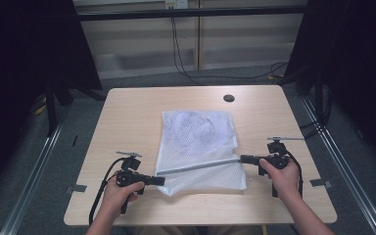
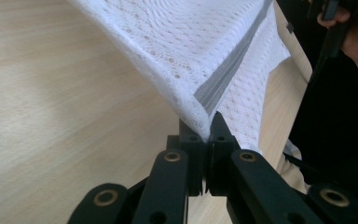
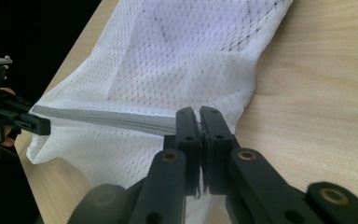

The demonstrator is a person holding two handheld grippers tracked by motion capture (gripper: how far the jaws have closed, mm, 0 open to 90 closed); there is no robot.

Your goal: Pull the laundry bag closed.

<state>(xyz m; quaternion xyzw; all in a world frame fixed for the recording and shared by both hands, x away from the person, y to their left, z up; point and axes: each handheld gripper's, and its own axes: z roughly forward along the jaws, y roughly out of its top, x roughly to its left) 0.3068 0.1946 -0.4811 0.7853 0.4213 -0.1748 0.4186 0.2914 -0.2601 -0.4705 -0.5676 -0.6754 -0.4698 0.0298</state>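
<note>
Pale wooden table [image 1: 127, 117] on grey floor [image 1: 142, 78], black curtains [image 1: 24, 49] either side.

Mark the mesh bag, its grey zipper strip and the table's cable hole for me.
mesh bag [image 1: 198, 129]: high view, upper mesh panel.
grey zipper strip [image 1: 196, 167]: high view, middle of the strip.
cable hole [image 1: 229, 98]: high view, its dark centre.

The high view looks forward and down from above the person's side, taking in the whole worktop [image 1: 127, 117] from well back. The left gripper view sits close behind its own fingers [image 2: 191, 140], facing across the mesh bag [image 2: 186, 42] toward the other hand. The right gripper view looks back the opposite way, equally close. All three share the bag's grey zipper strip [image 3: 107, 117].
</note>
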